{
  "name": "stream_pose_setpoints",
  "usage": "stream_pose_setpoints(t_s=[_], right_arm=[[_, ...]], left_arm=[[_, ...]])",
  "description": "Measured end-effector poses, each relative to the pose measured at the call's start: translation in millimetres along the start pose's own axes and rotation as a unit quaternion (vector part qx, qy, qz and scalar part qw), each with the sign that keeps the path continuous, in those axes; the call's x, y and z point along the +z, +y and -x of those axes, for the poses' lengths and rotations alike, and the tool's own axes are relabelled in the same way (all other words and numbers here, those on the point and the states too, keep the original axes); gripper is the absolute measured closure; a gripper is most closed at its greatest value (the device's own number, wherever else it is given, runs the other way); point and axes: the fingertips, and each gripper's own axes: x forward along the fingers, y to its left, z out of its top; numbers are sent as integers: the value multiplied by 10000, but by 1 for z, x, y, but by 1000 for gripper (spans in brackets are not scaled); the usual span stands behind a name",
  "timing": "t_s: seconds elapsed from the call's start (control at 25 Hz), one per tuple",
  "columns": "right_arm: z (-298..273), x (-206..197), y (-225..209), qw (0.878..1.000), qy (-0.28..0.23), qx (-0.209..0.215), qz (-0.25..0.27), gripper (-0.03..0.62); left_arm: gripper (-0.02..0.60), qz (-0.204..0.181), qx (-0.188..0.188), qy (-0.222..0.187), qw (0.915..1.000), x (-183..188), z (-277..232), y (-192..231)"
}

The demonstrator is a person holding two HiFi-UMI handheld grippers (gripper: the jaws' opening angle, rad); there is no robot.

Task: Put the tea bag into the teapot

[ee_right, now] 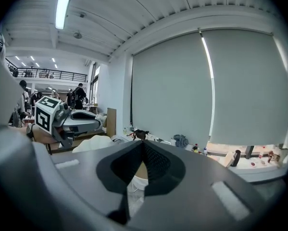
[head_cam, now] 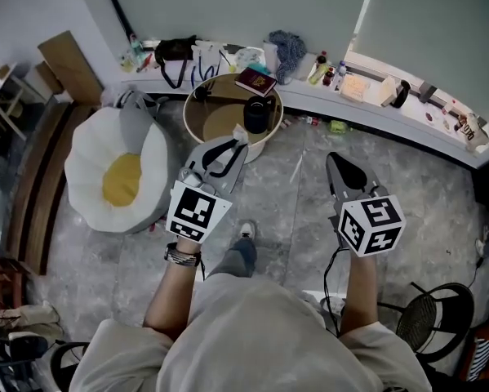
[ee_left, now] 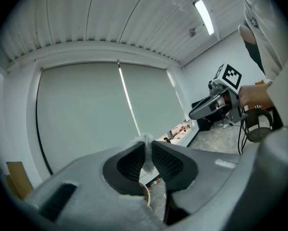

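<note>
- The teapot (head_cam: 256, 114) stands on the round table (head_cam: 218, 126), at about 1 o'clock from the left gripper (head_cam: 237, 140) and near its tips in the head view
- The left gripper's long axis runs from 7 to 1 o'clock, nearly in line with the pot; its jaws pinch the white tea bag (ee_left: 144, 147)
- The right gripper (head_cam: 334, 160) has its jaws pressed together on nothing; the pot lies at 10 o'clock from it, farther off
- Both forearms reach forward, grippers close to level
</note>
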Motion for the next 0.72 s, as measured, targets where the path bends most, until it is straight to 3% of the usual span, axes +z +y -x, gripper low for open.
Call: stream_pose_setpoints(t_s=[0.72], right_arm=[[-142, 27, -55, 9992, 310, -90, -215, 588]], left_arm=[[529, 244, -191, 173, 9994, -41, -106, 114]])
